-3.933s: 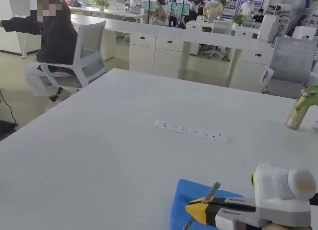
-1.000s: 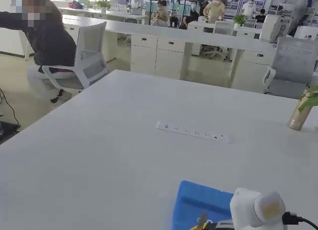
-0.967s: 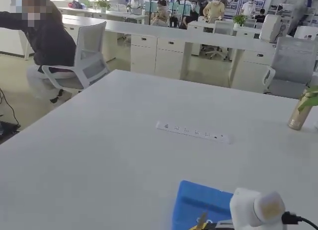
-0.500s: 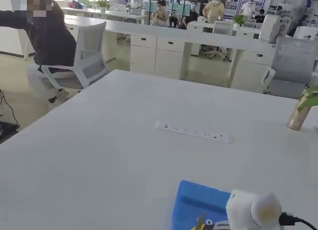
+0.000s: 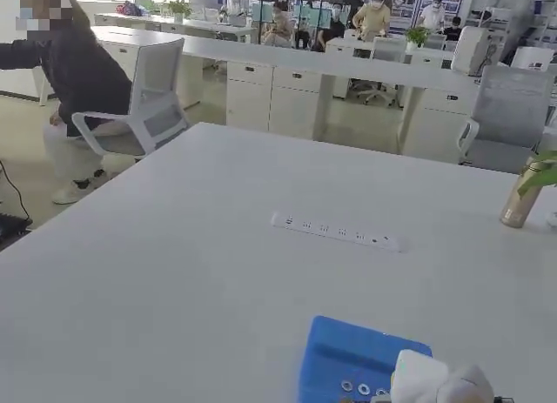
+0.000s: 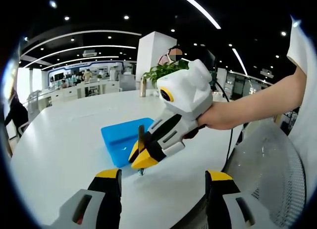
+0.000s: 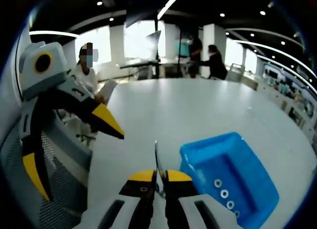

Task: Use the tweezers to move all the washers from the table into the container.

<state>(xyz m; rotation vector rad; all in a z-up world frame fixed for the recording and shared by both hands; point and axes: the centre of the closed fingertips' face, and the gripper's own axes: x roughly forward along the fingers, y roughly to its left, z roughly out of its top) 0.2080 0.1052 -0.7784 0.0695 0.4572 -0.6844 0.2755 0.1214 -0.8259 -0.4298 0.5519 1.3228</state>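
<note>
Pinching the tweezers (image 7: 156, 157) between the pressed-together jaws of my right gripper (image 7: 154, 175), I have their thin tips pointing down close to the table (image 6: 59, 140), just beside the near wall of the blue container (image 7: 210, 141). My left gripper (image 6: 163, 175) hangs off to the side with its jaws spread, holding nothing. Four washers (image 7: 224, 193) lie in a row on the container's floor. I can't make out any on the table, so I can't tell whether more remain to fetch.

The tweezers are a slim, smooth strip kept in place only by my jaws' squeeze. I judge that any sideways load, such as dragging the tips along the table, could twist them or let them slide. This near the container, a careless sweep could knock its wall and shove it. My head view looks far across the room, with the container at its bottom edge, so I am aiming poorly. A thin, flat washer could easily be missed or flicked away.
</note>
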